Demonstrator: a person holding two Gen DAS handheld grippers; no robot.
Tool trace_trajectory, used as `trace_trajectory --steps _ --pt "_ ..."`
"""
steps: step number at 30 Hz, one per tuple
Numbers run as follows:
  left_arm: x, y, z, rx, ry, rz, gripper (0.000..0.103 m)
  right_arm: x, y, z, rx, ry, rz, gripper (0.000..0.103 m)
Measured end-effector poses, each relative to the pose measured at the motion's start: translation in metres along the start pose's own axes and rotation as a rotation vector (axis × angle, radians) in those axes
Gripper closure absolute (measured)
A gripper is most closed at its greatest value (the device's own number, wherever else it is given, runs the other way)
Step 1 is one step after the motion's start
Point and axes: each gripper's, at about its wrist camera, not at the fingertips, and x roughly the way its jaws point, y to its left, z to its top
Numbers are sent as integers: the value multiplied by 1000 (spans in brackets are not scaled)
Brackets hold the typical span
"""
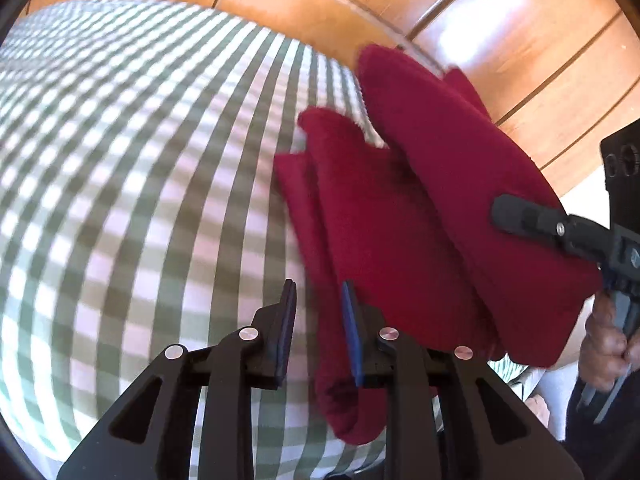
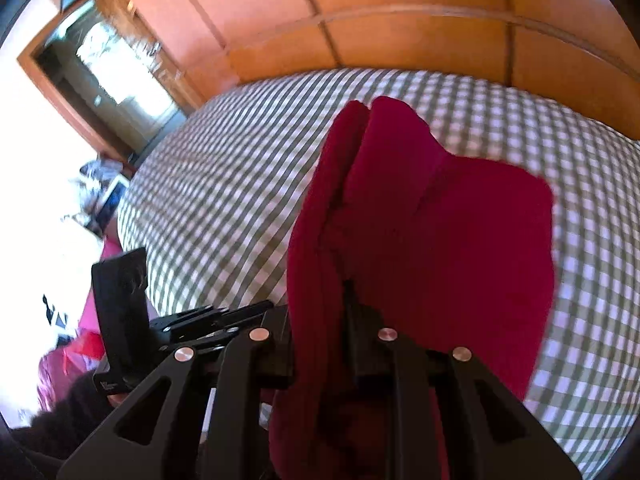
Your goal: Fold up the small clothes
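A dark red knitted garment (image 1: 420,200), folded in thick layers, hangs lifted over the green-and-white checked bedcover (image 1: 140,160). My right gripper (image 1: 516,220) comes in from the right and is shut on it, one finger lying on top of the cloth. In the right wrist view the red garment (image 2: 440,220) fills the gap of my right gripper (image 2: 320,300) and spills over both fingers. My left gripper (image 1: 320,284) stands a little open with both blue pads bare. The red cloth passes beneath it, unpinched. The left gripper (image 2: 268,306) also shows at the garment's left edge.
The checked bedcover (image 2: 240,160) spreads wide to the left and far side. Orange-brown wooden panelling (image 2: 360,20) runs behind the bed. A doorway or mirror (image 2: 112,60) and pink clutter (image 2: 80,344) lie off the bed's left. A hand (image 1: 604,344) grips the right tool.
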Motion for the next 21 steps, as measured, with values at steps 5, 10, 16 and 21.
trace_trajectory --steps 5,10,16,21 --pt "-4 -1 -3 -20 -16 30 82 27 3 -11 -10 50 63 63" --pt "-36 18 4 -110 -87 14 82 -8 -5 -21 -7 -37 261 45" --pt "-74 18 17 -150 -168 -110 82 -49 -53 -70 71 -136 156 43" --pt "-67 -21 29 -112 -126 -228 56 -64 -87 -117 91 -130 -14 41"
